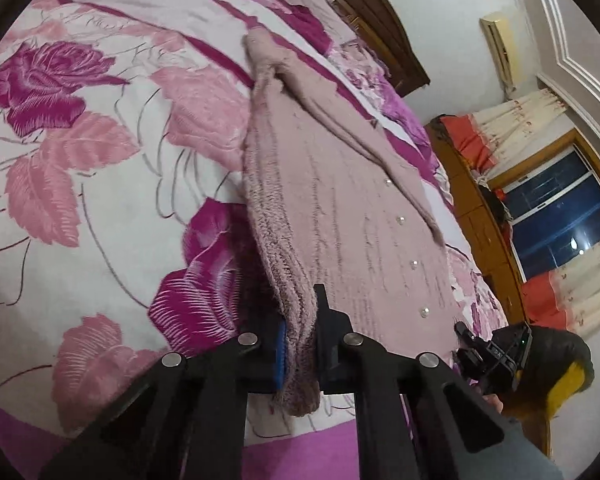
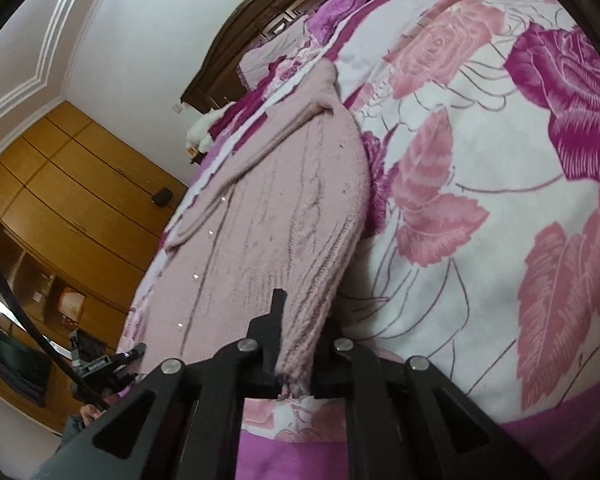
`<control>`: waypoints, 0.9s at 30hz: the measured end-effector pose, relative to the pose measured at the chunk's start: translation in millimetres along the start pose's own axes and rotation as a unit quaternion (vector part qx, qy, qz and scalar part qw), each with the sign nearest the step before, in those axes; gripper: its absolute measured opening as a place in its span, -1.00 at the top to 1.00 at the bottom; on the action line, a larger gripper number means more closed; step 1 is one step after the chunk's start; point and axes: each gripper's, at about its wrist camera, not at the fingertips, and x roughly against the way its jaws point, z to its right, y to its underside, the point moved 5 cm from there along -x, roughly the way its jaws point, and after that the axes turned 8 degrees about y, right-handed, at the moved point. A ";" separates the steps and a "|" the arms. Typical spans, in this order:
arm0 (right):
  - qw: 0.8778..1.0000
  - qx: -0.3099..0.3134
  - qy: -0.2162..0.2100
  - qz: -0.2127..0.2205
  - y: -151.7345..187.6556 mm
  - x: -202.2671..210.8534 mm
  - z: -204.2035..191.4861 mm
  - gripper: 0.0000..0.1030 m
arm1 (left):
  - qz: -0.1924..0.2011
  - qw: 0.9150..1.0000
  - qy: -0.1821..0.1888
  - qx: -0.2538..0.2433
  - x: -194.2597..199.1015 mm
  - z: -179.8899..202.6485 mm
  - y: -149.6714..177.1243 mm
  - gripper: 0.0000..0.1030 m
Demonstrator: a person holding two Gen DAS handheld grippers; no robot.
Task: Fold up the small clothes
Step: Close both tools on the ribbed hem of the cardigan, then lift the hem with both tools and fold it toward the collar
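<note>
A small dusty-pink knitted cardigan (image 1: 340, 200) with pearl buttons lies lengthwise on the bed. My left gripper (image 1: 300, 344) is shut on one corner of its ribbed hem and holds it slightly off the bedspread. My right gripper (image 2: 296, 360) is shut on the other hem corner of the cardigan (image 2: 280, 220). One sleeve is folded across the front toward the collar. The right gripper shows at the lower right in the left wrist view (image 1: 466, 334); the left gripper shows at the lower left in the right wrist view (image 2: 134, 352).
The bedspread (image 1: 100, 160) is white with pink and magenta roses (image 2: 480, 200). A dark wooden headboard (image 1: 380, 28) stands at the far end. A wooden wardrobe (image 2: 68, 192) stands on one side, a window with curtains (image 1: 552, 208) on the other.
</note>
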 end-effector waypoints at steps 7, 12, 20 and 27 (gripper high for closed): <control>0.999 -0.001 -0.031 0.018 -6.4 9.9 -3.5 0.85 | 0.020 0.999 0.026 -0.001 -1.7 6.5 -7.7 1.00; 0.998 0.000 -0.052 0.023 -12.8 12.8 -11.6 0.85 | 0.020 0.999 0.033 -0.008 -0.2 13.3 -12.3 1.00; 0.996 0.022 -0.079 0.043 -32.5 6.7 -49.3 0.85 | 0.046 0.996 0.062 -0.037 6.9 31.3 -37.1 1.00; 0.991 0.040 -0.106 0.076 -71.6 0.4 -79.9 0.85 | 0.075 0.994 0.066 -0.054 3.8 42.4 -70.3 1.00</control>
